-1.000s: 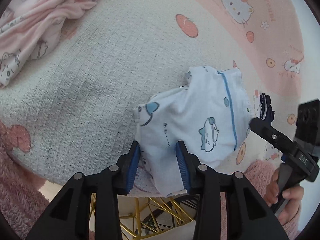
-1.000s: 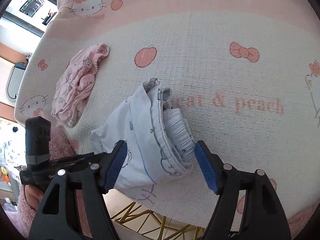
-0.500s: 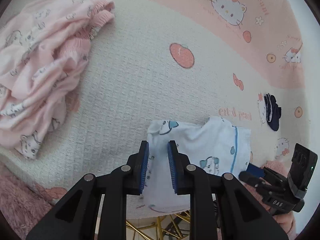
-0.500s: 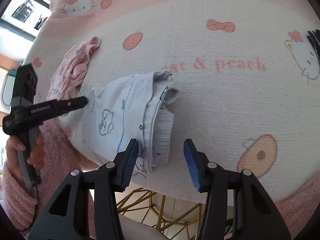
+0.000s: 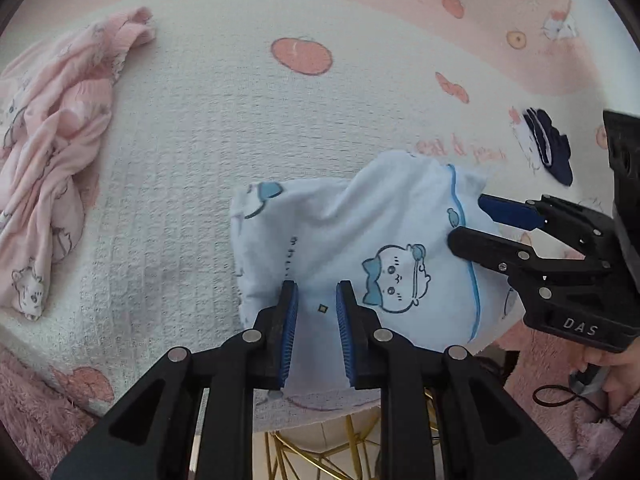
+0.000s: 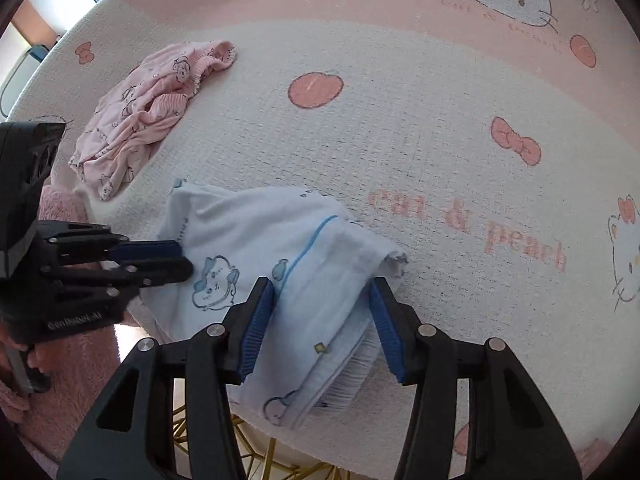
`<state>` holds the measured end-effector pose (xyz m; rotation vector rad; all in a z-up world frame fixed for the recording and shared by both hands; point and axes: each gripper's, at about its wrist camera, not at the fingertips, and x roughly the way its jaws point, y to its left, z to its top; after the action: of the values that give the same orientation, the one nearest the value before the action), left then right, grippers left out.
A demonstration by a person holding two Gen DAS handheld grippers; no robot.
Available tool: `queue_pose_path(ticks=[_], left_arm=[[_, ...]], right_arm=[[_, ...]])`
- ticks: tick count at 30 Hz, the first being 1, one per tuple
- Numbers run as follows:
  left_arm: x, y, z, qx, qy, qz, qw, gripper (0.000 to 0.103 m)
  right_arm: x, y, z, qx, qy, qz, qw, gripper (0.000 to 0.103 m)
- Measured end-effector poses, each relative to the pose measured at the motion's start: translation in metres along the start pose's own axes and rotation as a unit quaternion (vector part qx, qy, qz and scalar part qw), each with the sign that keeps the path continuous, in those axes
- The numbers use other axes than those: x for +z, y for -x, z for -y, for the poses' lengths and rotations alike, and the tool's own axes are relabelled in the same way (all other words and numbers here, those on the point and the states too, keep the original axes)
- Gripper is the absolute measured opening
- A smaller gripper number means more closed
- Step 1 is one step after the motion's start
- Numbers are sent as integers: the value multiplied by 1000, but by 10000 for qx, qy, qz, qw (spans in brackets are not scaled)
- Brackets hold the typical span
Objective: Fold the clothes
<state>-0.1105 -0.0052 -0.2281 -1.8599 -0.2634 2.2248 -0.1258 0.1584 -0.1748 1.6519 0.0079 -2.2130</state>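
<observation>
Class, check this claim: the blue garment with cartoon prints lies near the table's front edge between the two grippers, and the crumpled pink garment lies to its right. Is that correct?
Not quite. The pink garment lies to the left of the blue garment, not the right; both wrist views show it. The rest holds: the blue garment sits near the table's front edge, between the left gripper and the right gripper.

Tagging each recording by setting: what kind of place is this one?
Most likely a home, at a small table used for folding laundry. A pink cartoon-cat tablecloth covers the table, with a pale blue garment and a crumpled pink garment on it. Gold wire table legs show below the edge.
</observation>
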Motion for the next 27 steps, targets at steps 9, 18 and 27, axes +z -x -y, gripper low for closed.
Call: queue_pose_path(ticks=[9,18,27], left_arm=[[14,28,5,-546,29,736,9958,19],[24,4,-35,-224,873,654,9938,19],[28,15,2,-673,244,1074,9916,21]], right_arm=[[-4,31,7,101,-232,483,9985,68],[-16,-10,25,366,-531,216,9977,68],[3,21,7,132,-269,674,9973,70]])
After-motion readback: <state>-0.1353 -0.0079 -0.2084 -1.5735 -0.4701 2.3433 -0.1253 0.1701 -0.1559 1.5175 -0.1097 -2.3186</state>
